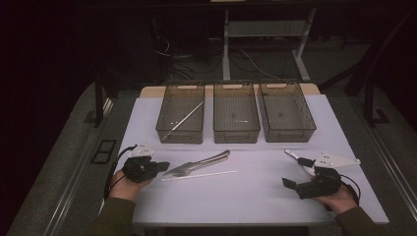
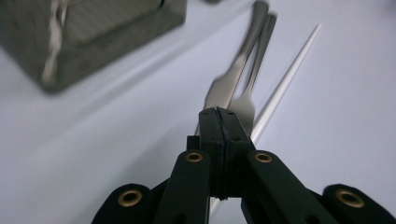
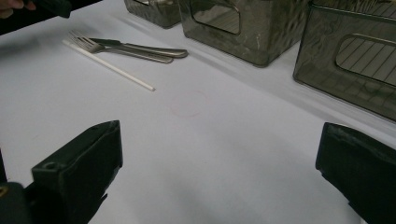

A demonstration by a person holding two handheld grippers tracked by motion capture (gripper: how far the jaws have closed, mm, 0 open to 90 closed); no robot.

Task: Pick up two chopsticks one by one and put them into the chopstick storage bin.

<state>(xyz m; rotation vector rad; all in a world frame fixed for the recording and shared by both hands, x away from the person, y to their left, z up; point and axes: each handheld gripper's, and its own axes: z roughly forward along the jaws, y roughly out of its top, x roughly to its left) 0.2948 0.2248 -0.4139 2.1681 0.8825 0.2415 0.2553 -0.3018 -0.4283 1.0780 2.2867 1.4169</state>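
At the near left of the desk [image 1: 246,196], the left gripper [image 1: 164,166] lies low over the white surface, held by a hand [image 1: 123,184] that comes in from the near edge. Its jaws are pressed flat together with nothing between them, as the left gripper view shows, and their tips sit just at the tine end of the fork [image 2: 243,105]. At the near right corner, the right gripper [image 1: 295,172] rests in the other hand [image 1: 339,199]; its jaws stand wide apart, empty, over bare desk surface, well apart from the cutlery.

A little farther in, left of the middle, lie the task's things. The fork [image 1: 184,169] and a knife [image 1: 211,158] lie close side by side, their handles pointing away toward the right and the far edge. Just on their near side lies a thin white stick [image 1: 201,175], running roughly along the near edge; whether it touches the fork I cannot tell.

Along the far edge stand three dark see-through bins in a row. The left bin [image 1: 164,110] holds a long thin metal rod [image 1: 184,119] lying slantwise. The middle bin [image 1: 236,132] and the right bin [image 1: 290,132] stand just beside it, close to each other.
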